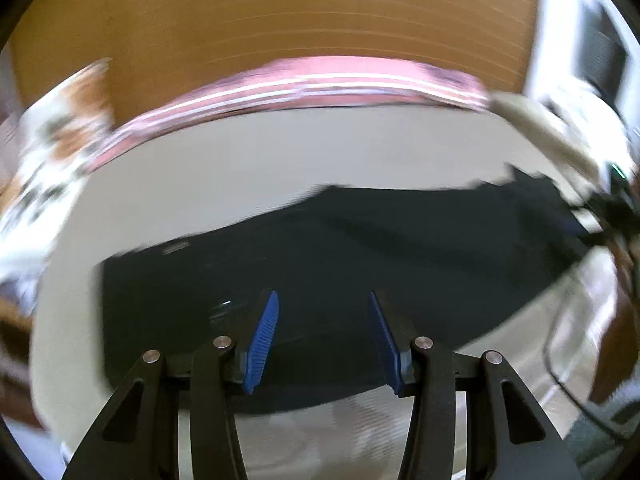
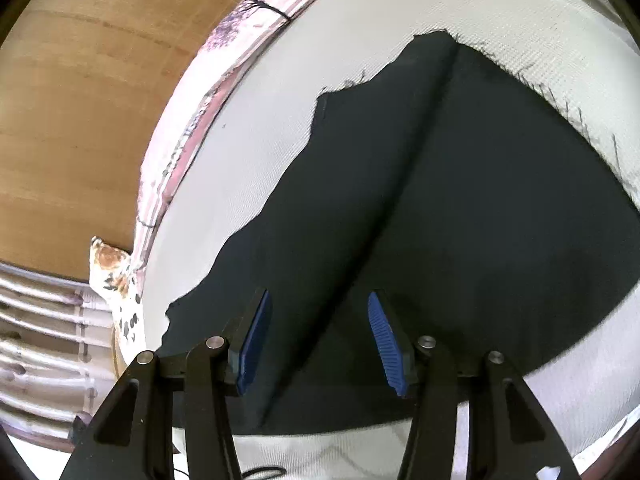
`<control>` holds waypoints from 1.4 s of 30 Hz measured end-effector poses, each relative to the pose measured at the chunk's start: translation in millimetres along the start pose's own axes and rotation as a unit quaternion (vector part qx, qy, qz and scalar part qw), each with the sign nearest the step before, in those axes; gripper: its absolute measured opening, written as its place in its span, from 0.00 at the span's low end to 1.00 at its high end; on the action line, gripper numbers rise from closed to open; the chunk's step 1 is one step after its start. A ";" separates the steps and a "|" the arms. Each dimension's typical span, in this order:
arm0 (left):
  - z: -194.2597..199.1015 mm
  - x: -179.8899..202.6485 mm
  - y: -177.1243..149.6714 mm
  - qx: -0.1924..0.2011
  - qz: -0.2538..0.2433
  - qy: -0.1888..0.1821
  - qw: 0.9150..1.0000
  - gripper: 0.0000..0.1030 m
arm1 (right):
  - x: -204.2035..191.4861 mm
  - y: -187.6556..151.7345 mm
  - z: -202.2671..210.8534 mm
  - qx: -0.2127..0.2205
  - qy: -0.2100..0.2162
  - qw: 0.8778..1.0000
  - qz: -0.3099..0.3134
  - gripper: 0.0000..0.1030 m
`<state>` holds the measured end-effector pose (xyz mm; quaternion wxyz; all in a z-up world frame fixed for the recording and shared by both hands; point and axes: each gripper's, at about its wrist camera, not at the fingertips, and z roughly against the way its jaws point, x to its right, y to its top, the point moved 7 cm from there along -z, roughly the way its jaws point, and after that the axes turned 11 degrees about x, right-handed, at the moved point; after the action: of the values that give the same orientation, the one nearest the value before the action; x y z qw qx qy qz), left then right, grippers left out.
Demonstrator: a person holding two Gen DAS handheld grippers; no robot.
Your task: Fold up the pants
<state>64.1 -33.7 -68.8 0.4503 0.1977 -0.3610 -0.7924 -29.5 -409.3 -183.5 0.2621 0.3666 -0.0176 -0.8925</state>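
Observation:
Dark pants (image 1: 340,256) lie flat on a white bed sheet (image 1: 240,160). The left wrist view is blurred by motion. My left gripper (image 1: 323,300) is open and empty, its blue pads (image 1: 264,340) just above the near edge of the pants. In the right wrist view the pants (image 2: 460,200) show a long crease down the middle and frayed hems at the far end. My right gripper (image 2: 318,300) is open and empty over the near end of the pants, on either side of the crease.
A pink patterned mattress edge (image 1: 320,80) (image 2: 224,80) borders the white sheet (image 2: 260,140). A wooden headboard or wall (image 1: 280,8) (image 2: 80,100) stands beyond it. A floral pillow (image 2: 116,280) lies at the left. Blurred objects show at the right (image 1: 560,140).

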 end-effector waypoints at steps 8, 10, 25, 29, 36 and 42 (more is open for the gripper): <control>-53.0 131.9 0.1 -0.041 -0.115 -0.148 0.982 0.47 | 15.8 25.4 -20.4 0.004 0.009 0.999 -0.051 0.47; -60.4 153.0 -3.7 -0.049 -0.142 -0.162 0.975 0.47 | 16.0 30.3 -22.9 0.009 0.013 0.998 -0.054 0.47; -102.3 218.2 -33.4 -0.089 -0.194 -0.190 0.958 0.46 | 21.2 47.9 -31.7 0.007 0.041 0.998 -0.057 0.47; -108.9 217.7 -35.0 -0.084 -0.194 -0.181 0.961 0.45 | 21.6 54.3 -33.7 0.016 0.048 0.997 -0.061 0.43; -111.1 210.9 -28.8 -0.075 -0.186 -0.178 0.963 0.15 | 1.1 68.3 -28.0 0.024 0.037 0.999 -0.021 0.15; -104.8 198.1 -14.8 -0.057 -0.152 -0.182 0.970 0.13 | -66.5 86.8 -38.1 0.019 0.050 0.998 0.043 0.14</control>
<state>20.2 -239.7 -146.9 0.2618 0.0771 -0.3569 -0.8934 74.8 -446.0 -149.0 0.2941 0.4145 -0.0376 -0.8604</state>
